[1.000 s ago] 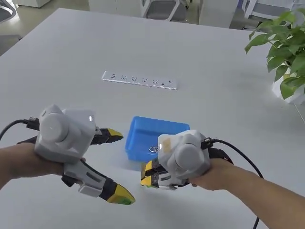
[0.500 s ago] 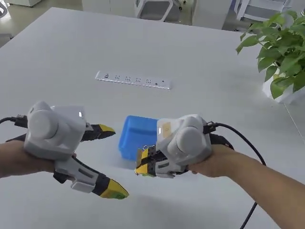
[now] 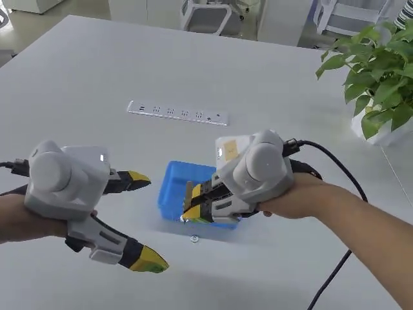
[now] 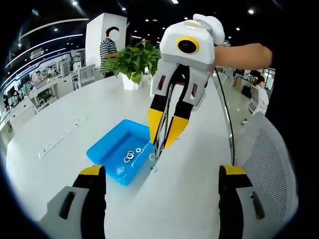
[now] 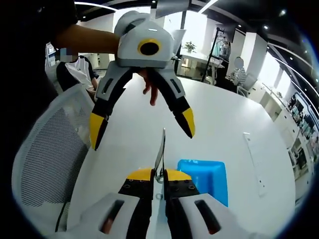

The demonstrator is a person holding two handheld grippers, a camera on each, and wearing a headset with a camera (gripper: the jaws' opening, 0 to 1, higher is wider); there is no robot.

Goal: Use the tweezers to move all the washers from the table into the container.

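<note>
Open-plan office here, broad white table, power strip lying on it, leafy potted plant at the edge, mesh desk chair, recessed ceiling spotlights, a person standing beyond.

Right gripper at container edge — washer beside.

My left tool and right tool are twins. Each has a rounded, pale grey plastic body with a domed knob at the back and a small white light on top, and two grey arms, each with a dark slot, that run forward into black sections capped with yellow tips. Just behind the yellow tips of the right tool sit black blocks dotted with small screws, and a pale label lies beside its light. A black cable leaves the rear of the right tool, and a second black lead leaves the rear of the left.
</note>
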